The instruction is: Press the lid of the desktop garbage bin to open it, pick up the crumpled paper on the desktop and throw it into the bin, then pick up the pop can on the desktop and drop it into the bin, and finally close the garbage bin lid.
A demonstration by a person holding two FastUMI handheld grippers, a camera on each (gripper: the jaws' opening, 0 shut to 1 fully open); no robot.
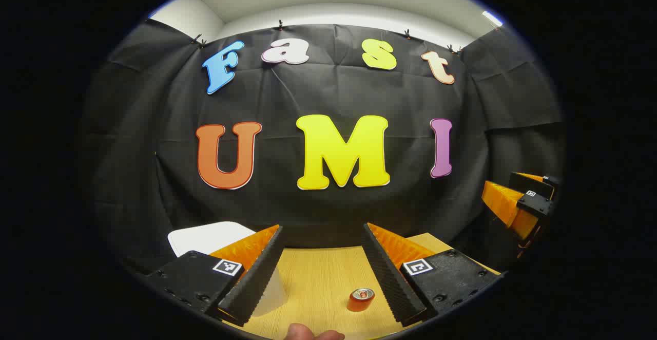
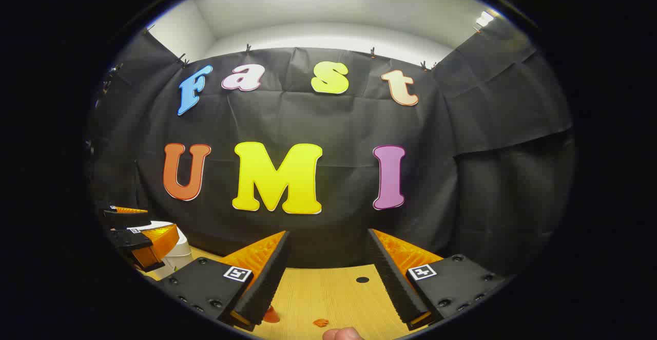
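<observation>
1. Here, left gripper (image 1: 322, 270) spread wide above the desk (image 1: 318, 283), nothing held; can (image 1: 361, 299) upright between its fingers, bin (image 1: 210, 236) behind the left one.
2. Right gripper (image 2: 328, 276) likewise wide, nothing held; bin (image 2: 179, 250) far left.

Light wood tabletop (image 2: 333, 294), small dark hole (image 2: 362, 280) in it; black cloth wall (image 2: 333, 124) behind; white ceiling (image 2: 328, 11).

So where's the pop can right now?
In the left gripper view the pop can stands upright on the wooden table, low in the picture between the left gripper's open fingers, nearer the right-hand one, with the white garbage bin off to the left.
</observation>
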